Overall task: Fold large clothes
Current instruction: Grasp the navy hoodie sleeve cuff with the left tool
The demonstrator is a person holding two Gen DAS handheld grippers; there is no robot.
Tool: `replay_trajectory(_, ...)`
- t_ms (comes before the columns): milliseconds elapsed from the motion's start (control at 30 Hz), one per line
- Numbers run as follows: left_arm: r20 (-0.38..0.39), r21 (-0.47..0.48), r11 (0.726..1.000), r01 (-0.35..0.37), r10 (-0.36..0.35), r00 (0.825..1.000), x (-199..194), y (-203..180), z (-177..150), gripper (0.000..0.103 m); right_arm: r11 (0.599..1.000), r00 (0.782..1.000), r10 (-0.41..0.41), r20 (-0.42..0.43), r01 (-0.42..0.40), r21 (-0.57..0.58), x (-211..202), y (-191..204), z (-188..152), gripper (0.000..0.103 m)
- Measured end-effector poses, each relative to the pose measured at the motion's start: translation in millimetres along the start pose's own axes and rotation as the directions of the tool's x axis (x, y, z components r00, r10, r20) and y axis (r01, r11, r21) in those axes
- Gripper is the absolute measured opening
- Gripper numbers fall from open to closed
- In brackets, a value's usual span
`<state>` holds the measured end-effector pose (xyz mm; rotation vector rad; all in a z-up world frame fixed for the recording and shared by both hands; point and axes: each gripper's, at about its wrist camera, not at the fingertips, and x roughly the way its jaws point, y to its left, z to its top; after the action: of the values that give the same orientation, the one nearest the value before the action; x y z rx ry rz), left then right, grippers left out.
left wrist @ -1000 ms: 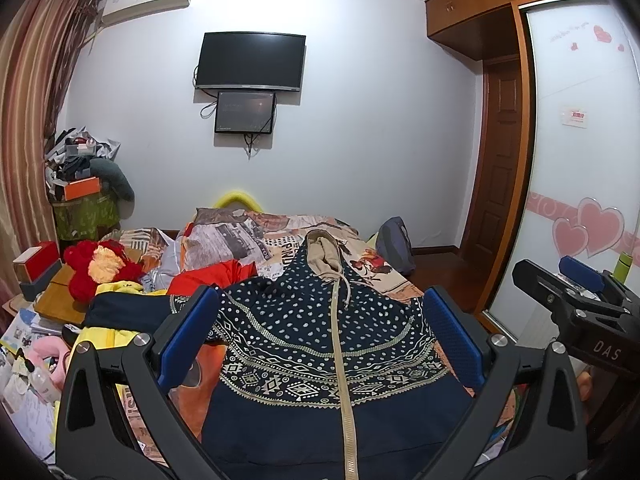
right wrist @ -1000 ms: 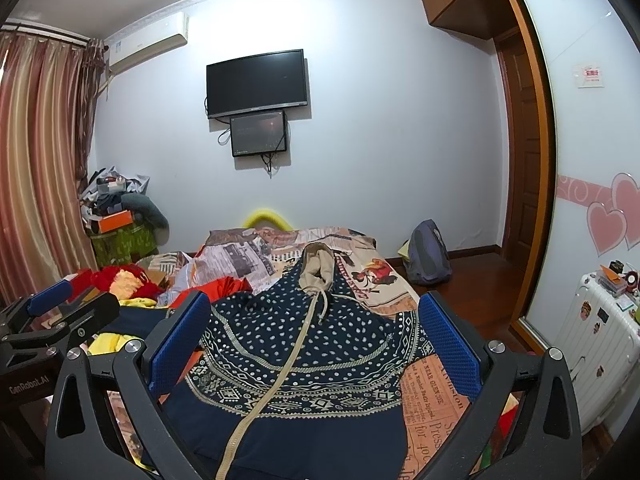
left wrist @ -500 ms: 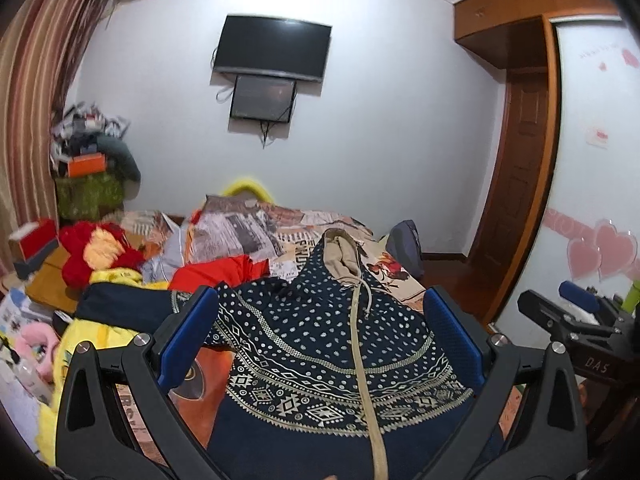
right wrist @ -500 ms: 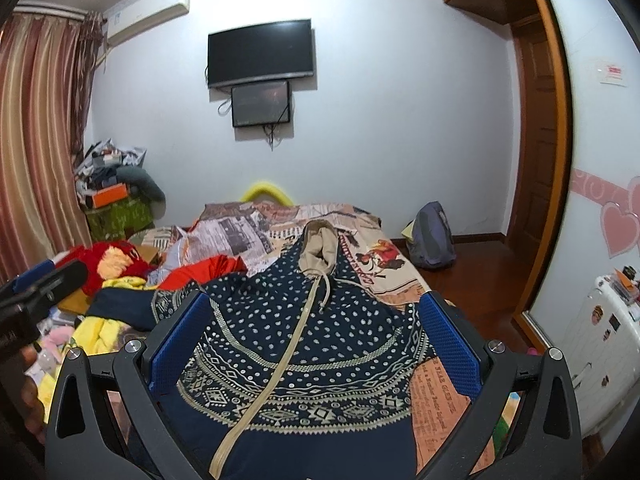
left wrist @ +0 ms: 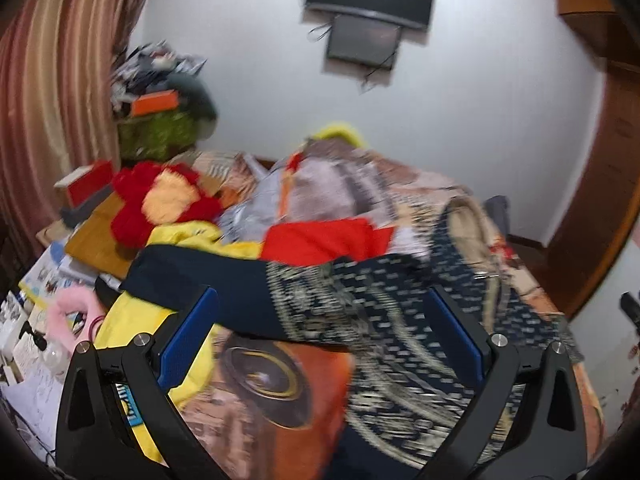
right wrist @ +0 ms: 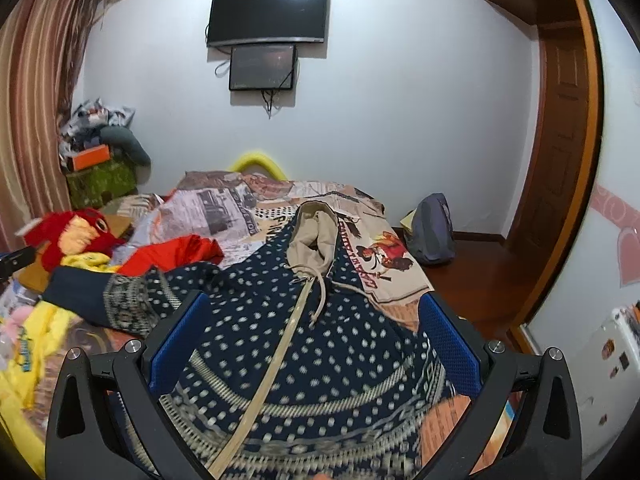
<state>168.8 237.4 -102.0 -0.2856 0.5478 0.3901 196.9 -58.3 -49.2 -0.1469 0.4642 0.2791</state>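
A large navy hooded jacket (right wrist: 304,344) with white dots, patterned bands and a beige zip lies spread flat on the bed, its beige-lined hood (right wrist: 316,232) pointing to the far wall. Its left sleeve (left wrist: 224,292) stretches out over yellow cloth. My left gripper (left wrist: 324,336) is open above that sleeve and shoulder, with nothing between its blue pads. Over the jacket's chest, my right gripper (right wrist: 312,344) also stands open and holds nothing. The left wrist view is blurred by motion.
The bed (right wrist: 384,264) has a printed cover. Red cloth (right wrist: 176,252), yellow clothes (left wrist: 132,320) and a red plush toy (left wrist: 160,200) crowd its left side. A grey backpack (right wrist: 432,232) sits on the floor at right, by a wooden door (right wrist: 560,160).
Both grippers have dropped closer to the jacket. The left one has swung to the left and now looks at the left sleeve; the right one has moved forward over the chest.
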Motion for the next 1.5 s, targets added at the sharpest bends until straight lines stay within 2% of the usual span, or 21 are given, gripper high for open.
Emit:
replay_trajectory(67,-0.044,-0.045,0.999,-0.011,0.009,0.999,24.9,22.3,-4.8,0.103,1.0,1.0,0.008,-0.03,-0.009,-0.015,23.4,3.7,3.7,0.103)
replay_trajectory(167,-0.13,-0.134,0.991,0.025,-0.042,0.991,62.1,56.9,-18.0,0.103,0.999,0.995,0.029,-0.098,-0.03,-0.012,58.9,11.4,1.7,0.103)
replay_trajectory(333,-0.254,-0.272,0.961,0.042,-0.114,0.961,115.0,106.9,-40.8,0.103,0.998,0.973,0.005,-0.23,-0.019,-0.056,117.7,26.2,-11.3,0.103)
replay_trajectory(433,-0.282,-0.351,0.935,0.05,-0.156,0.947,135.8,131.2,-46.7,0.103,0.997,0.949,0.019,-0.314,-0.041,-0.064,147.9,31.1,-19.6,0.103)
replay_trajectory(600,-0.278,-0.447,0.892,0.064,-0.207,0.938,162.9,171.1,-44.8,0.096,0.995,0.898,0.096,-0.429,-0.098,0.016,185.8,30.1,-31.2,0.103)
replay_trajectory(667,-0.285,-0.487,0.872,0.057,-0.22,0.933,174.8,184.9,-43.2,0.09,0.993,0.883,0.119,-0.454,-0.111,0.044,195.6,30.8,-34.7,0.103)
replay_trajectory(733,-0.289,-0.526,0.849,0.047,-0.23,0.929,188.2,200.9,-43.0,0.089,0.991,0.869,0.137,-0.476,-0.119,0.067,203.2,32.0,-38.3,0.103)
replay_trajectory(833,-0.303,-0.551,0.834,0.01,-0.212,0.929,204.5,217.0,-43.5,0.081,0.989,0.855,0.145,-0.498,-0.123,0.078,209.4,34.6,-42.1,0.103)
replay_trajectory(900,-0.302,-0.553,0.833,-0.006,-0.194,0.933,210.1,223.4,-42.5,0.073,0.99,0.852,0.142,-0.504,-0.123,0.072,209.8,36.2,-44.0,0.103)
replay_trajectory(1067,-0.284,-0.538,0.841,-0.055,-0.119,0.951,216.0,225.7,-35.5,0.073,0.991,0.851,0.136,-0.507,-0.123,0.06,209.5,36.6,-42.9,0.103)
replay_trajectory(1133,-0.308,-0.508,0.855,-0.108,-0.062,0.949,221.4,222.3,-33.5,0.07,0.991,0.85,0.136,-0.508,-0.123,0.06,208.1,36.5,-41.4,0.103)
replay_trajectory(1233,-0.347,-0.428,0.883,-0.194,0.038,0.937,221.8,213.3,-27.8,0.054,0.99,0.848,0.142,-0.51,-0.127,0.064,202.1,36.1,-39.2,0.103)
replay_trajectory(1300,-0.348,-0.364,0.902,-0.231,0.098,0.932,216.4,204.8,-21.5,0.034,0.99,0.852,0.138,-0.504,-0.128,0.054,196.1,35.1,-37.4,0.103)
replay_trajectory(1333,-0.345,-0.331,0.913,-0.238,0.118,0.931,212.8,199.5,-16.7,0.027,0.991,0.856,0.133,-0.5,-0.127,0.046,192.7,34.6,-36.3,0.103)
replay_trajectory(1367,-0.342,-0.31,0.92,-0.24,0.127,0.931,209.8,195.9,-12.8,0.014,0.991,0.859,0.129,-0.495,-0.127,0.037,189.1,33.6,-35.1,0.103)
replay_trajectory(1400,-0.337,-0.29,0.927,-0.24,0.136,0.932,204.9,191.4,-8.4,0.01,0.991,0.862,0.127,-0.491,-0.128,0.031,185.6,33.1,-34.5,0.103)
replay_trajectory(1500,-0.3,-0.241,0.949,-0.204,0.127,0.945,188.2,175.4,11.7,0.007,0.991,0.874,0.125,-0.47,-0.13,0.021,174.3,27.9,-30.9,0.103)
